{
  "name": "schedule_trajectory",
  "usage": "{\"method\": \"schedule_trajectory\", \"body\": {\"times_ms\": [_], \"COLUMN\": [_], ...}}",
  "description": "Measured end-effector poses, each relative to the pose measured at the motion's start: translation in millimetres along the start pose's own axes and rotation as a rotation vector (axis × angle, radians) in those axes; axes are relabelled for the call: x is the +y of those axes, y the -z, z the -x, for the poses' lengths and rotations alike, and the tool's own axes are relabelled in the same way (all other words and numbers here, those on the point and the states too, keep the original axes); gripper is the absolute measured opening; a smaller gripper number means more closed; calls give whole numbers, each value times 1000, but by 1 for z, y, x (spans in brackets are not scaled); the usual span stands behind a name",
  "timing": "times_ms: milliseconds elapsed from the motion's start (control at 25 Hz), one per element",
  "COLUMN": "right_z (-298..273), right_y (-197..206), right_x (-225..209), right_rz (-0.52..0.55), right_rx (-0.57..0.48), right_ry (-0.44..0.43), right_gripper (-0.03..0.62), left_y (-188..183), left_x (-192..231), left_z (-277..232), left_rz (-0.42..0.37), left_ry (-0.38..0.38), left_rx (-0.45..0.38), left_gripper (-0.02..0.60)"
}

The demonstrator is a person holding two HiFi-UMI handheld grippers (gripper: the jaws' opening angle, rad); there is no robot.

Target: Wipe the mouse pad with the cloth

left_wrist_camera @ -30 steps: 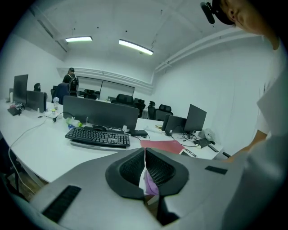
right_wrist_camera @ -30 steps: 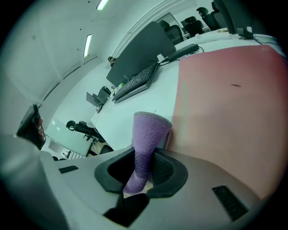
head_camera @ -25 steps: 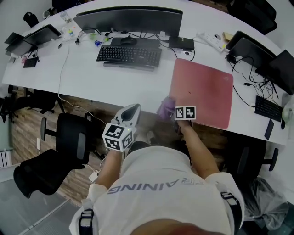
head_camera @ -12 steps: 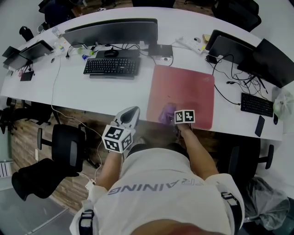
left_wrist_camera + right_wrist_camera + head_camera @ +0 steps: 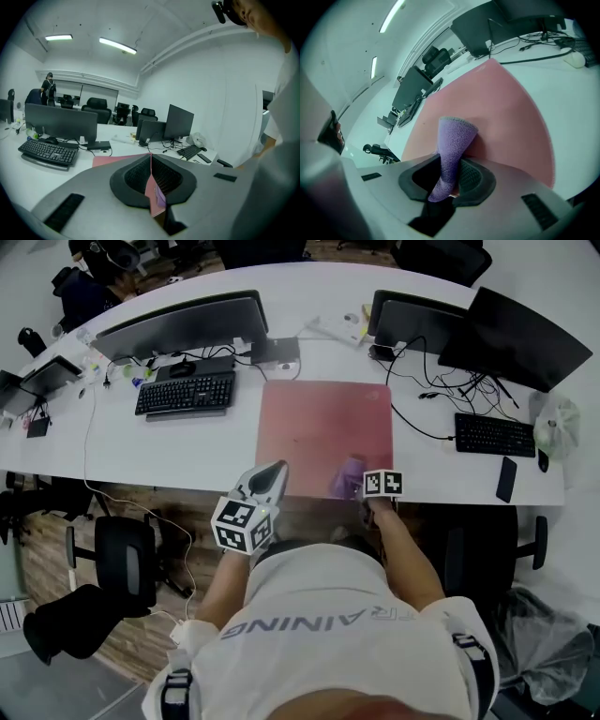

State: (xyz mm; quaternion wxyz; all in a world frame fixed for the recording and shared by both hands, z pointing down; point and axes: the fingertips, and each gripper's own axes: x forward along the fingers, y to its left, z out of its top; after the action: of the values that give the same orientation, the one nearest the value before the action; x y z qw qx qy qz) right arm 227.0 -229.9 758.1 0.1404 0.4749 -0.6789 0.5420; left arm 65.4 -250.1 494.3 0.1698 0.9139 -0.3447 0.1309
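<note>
The red mouse pad (image 5: 323, 427) lies on the white desk (image 5: 187, 446), in front of me. My right gripper (image 5: 354, 480) is shut on the purple cloth (image 5: 343, 474) and presses it on the pad's near edge, right of the middle. In the right gripper view the cloth (image 5: 453, 140) stands up from between the jaws, its end bent onto the pad (image 5: 501, 103). My left gripper (image 5: 271, 472) hovers shut and empty just off the desk's near edge, by the pad's left front corner. The pad (image 5: 108, 160) shows beyond its closed jaws.
A black keyboard (image 5: 185, 393) and a monitor (image 5: 178, 322) stand left of the pad. To the right are two more monitors (image 5: 511, 329), cables, a second keyboard (image 5: 492, 434) and a phone (image 5: 506, 479). An office chair (image 5: 122, 554) sits below the desk edge at left.
The cloth in my right gripper has slid rightward along the pad's near edge, from its left front corner to right of the middle. The left gripper has hardly moved.
</note>
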Motion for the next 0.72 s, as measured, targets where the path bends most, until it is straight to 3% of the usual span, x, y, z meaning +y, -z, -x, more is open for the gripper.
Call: {"method": "schedule_trajectory", "body": {"times_ms": [360, 720], "right_z": [76, 119], "right_y": [-2, 6], "right_x": [-90, -136], "right_rz": [-80, -41], "right_rx": [-83, -103], "right_ry": [86, 252], "right_gripper": [100, 100], "left_y": [-1, -9], "left_x": [-64, -96], "left_z": [-56, -81], "left_rz": [-18, -42], "left_ry": [97, 178], "left_rx": [6, 16], "left_gripper": [32, 32]}}
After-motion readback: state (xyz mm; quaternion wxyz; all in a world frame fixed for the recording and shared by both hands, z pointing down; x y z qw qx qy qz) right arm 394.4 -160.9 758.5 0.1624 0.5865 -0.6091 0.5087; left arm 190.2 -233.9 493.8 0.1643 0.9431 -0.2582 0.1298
